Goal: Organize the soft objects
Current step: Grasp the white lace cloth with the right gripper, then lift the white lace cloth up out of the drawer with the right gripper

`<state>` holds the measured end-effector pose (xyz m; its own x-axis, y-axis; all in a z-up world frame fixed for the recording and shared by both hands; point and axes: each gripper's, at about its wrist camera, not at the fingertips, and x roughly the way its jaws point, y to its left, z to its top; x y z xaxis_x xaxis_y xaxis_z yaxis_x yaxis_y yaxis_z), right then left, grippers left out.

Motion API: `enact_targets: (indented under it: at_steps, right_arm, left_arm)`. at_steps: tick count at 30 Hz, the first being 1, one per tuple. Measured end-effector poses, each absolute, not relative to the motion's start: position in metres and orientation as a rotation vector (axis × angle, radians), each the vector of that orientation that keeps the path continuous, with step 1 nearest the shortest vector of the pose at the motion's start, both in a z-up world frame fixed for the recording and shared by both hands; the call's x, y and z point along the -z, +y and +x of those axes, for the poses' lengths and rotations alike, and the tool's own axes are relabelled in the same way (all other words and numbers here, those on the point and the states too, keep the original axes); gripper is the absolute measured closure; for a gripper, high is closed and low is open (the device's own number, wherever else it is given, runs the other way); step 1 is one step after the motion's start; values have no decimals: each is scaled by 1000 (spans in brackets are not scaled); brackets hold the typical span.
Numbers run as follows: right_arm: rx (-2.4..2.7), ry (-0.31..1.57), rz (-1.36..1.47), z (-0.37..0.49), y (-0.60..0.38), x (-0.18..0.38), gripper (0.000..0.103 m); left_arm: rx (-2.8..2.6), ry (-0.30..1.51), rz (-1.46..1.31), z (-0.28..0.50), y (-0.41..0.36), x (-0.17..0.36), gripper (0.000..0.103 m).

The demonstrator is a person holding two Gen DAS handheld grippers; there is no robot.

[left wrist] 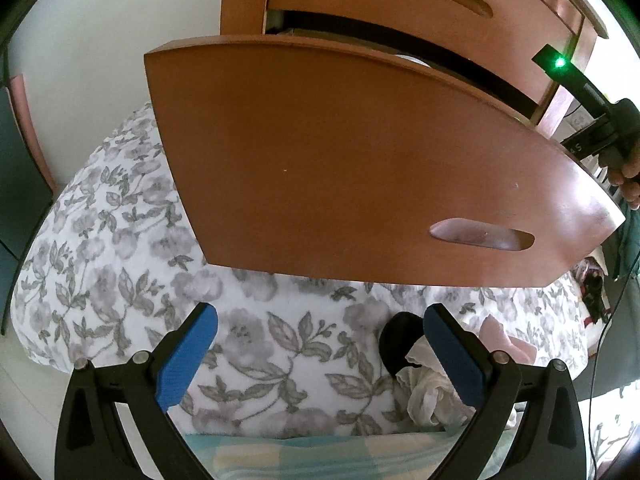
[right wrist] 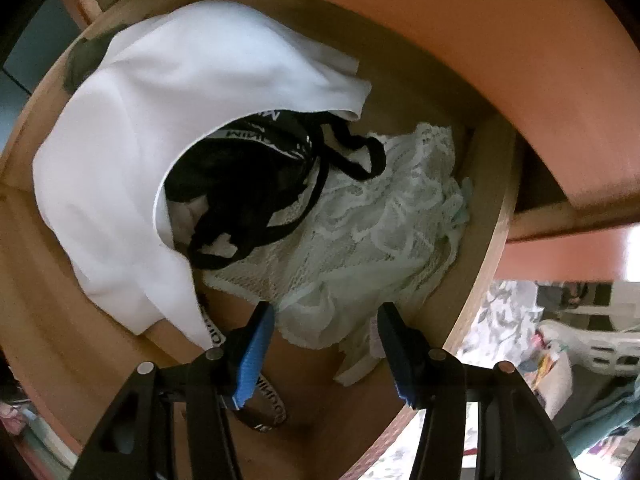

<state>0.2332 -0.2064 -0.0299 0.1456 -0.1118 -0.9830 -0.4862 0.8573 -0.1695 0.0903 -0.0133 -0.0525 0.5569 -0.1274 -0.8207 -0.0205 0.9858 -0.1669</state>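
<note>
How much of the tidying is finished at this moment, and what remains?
Done: a white garment, a black garment and a pale lace piece already lie in the open drawer. In hand: the right hand-held gripper is over the lace, jaws apart, holding nothing. Left: a cream cloth, a black item and a pink one remain on the floral bedcover near the empty left hand-held gripper.

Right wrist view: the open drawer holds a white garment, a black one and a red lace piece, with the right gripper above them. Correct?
Not quite. In the right wrist view the lace piece is pale mint, not red. The white garment, black one, drawer and right gripper match.
</note>
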Motion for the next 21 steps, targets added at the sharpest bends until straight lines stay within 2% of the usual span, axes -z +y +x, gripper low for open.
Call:
enact_targets:
  at_steps: [4, 8, 13, 16, 18, 21]
  right_arm:
    - [-298, 1422, -519, 234, -199, 31, 47]
    - [-303, 1438, -539, 233, -195, 38, 59]
    - [-312, 1438, -533, 233, -191, 39, 63]
    - [-332, 1443, -517, 234, -189, 38, 72]
    - [-334, 1435, -521, 235, -191, 38, 84]
    - [-331, 1419, -518, 233, -193, 37, 91]
  left_arm:
    - [65, 984, -162, 91, -14, 53, 1]
    - [64, 986, -165, 91, -14, 54, 1]
    - [65, 986, -166, 91, -14, 55, 1]
    - [65, 989, -168, 91, -14, 55, 1]
    - [65, 990, -170, 91, -14, 56, 1]
    - [65, 993, -173, 91, -14, 56, 1]
